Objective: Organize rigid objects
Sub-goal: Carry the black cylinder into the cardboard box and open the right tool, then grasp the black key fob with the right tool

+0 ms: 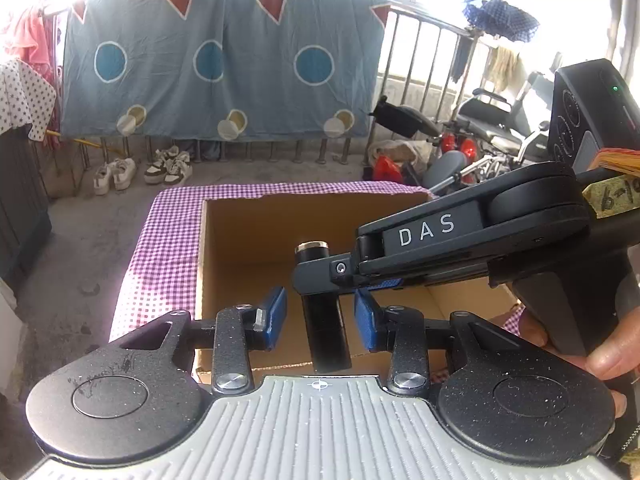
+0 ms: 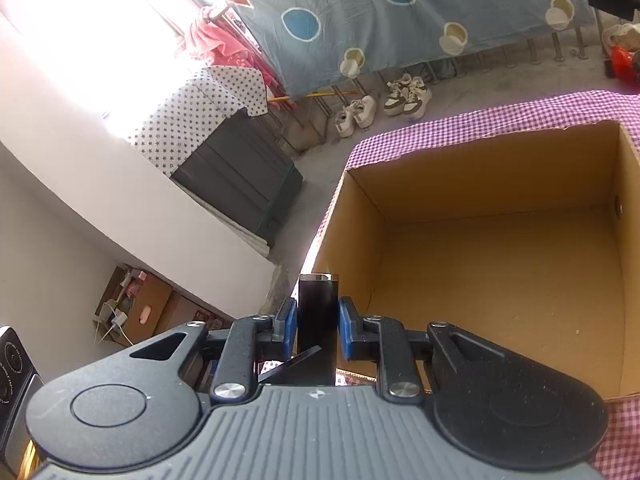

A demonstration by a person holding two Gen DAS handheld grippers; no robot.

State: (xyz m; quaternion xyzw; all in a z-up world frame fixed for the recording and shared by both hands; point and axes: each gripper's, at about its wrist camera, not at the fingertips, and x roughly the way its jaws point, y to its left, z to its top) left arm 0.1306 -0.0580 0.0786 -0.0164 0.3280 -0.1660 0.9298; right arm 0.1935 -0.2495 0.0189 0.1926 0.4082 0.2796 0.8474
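The right gripper [image 2: 318, 330] has its blue pads pressed on both sides of a slim black cylindrical object with a shiny metal cap [image 2: 318, 312], jaws nearly shut around it. From the left wrist view the same black cylinder [image 1: 324, 320] stands roughly upright, its metal cap on top, clamped near its upper part by the right gripper's [image 1: 320, 276] fingers, which come in from the right edge. The cylinder hangs over the near edge of an open brown cardboard box [image 1: 248, 232], apart from the box floor as far as can be seen.

The left gripper [image 1: 320, 318] has its blue pads [image 1: 276, 312] standing a little apart on either side of the cylinder's lower half, with a clear gap on each side, so they press on nothing.

The box sits on a purple and white checked cloth [image 1: 168, 240] covering the tabletop, close to its near edge; its inside looks bare in the right wrist view [image 2: 500, 272].

White letters "DAS" [image 1: 426, 232] are printed on the right gripper's black arm. A yellowish paper tag [image 1: 614, 196] at the right edge bears handwriting starting "6-1", the rest cut off. A person's hand [image 1: 592, 352] grips the right gripper's handle.
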